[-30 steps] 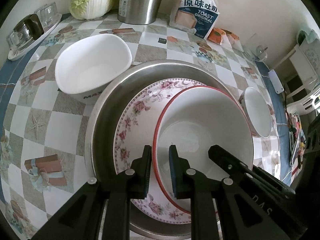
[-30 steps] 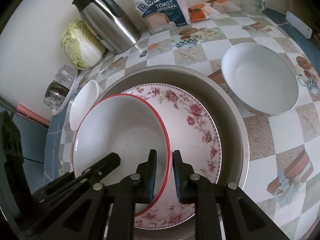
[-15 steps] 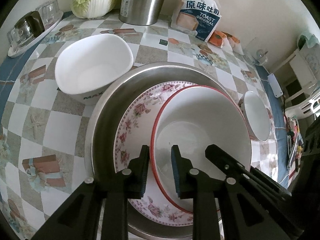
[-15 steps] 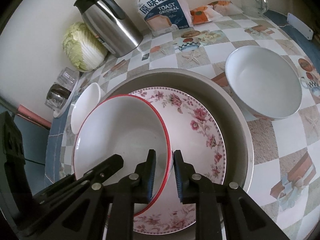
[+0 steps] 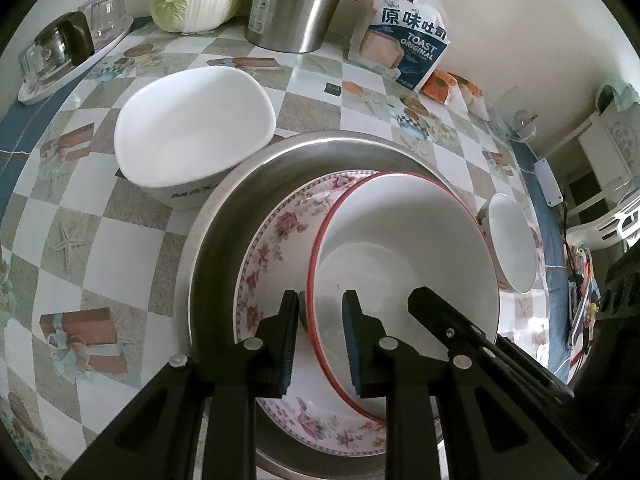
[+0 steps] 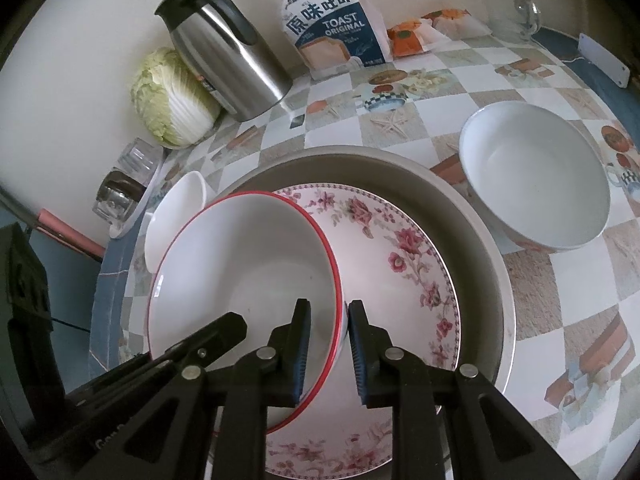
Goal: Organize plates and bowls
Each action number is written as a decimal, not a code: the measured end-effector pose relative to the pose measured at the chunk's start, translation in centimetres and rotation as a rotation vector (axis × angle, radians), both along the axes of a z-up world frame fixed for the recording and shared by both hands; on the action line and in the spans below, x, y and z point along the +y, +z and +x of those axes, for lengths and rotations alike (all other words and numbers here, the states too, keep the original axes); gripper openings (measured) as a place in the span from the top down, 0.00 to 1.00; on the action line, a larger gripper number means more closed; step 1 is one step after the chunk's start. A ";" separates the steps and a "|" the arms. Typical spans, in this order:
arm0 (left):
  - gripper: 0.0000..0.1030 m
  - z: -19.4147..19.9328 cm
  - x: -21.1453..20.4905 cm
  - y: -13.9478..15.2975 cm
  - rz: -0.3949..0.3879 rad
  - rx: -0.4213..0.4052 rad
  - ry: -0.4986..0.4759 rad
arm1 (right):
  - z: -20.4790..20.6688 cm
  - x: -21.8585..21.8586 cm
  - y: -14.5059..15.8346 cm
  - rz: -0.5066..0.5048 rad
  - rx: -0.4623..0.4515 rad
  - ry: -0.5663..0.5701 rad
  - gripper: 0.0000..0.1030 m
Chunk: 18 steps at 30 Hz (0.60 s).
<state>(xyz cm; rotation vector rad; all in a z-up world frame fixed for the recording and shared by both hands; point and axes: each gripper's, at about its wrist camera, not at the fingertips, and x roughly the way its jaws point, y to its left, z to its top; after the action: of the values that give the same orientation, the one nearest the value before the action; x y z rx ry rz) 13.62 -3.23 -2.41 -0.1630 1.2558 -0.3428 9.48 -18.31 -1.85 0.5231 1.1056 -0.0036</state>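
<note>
Both tools are straddling the rim of the red-rimmed bowl (image 5: 404, 264): the left tool (image 5: 320, 340) and right tool (image 6: 328, 344) are sitting slightly spread, not pinching. The bowl is resting on the floral plate (image 6: 404, 256) directly ahead.

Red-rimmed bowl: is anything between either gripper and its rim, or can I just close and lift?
Nothing visible stands in the way. The left gripper and the right gripper each straddle the rim of the red-rimmed bowl, with one finger inside and one outside and a gap at the pads. The bowl sits on the floral plate.
</note>
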 end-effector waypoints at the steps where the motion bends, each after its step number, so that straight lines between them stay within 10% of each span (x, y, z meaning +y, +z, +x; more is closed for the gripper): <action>1: 0.79 0.0 0.1 0.0 -0.003 0.001 0.000 | 0.0 0.0 0.0 0.003 0.000 -0.001 0.78; 18: 0.73 0.3 1.7 1.8 -0.057 -0.017 0.029 | -0.4 -0.5 1.3 -0.053 0.004 0.014 0.78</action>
<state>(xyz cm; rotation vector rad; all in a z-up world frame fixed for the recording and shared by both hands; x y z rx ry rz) 13.91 -1.53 -0.56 -0.2261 1.2267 -0.3548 9.11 -18.86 -0.55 0.4681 1.1106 -0.0218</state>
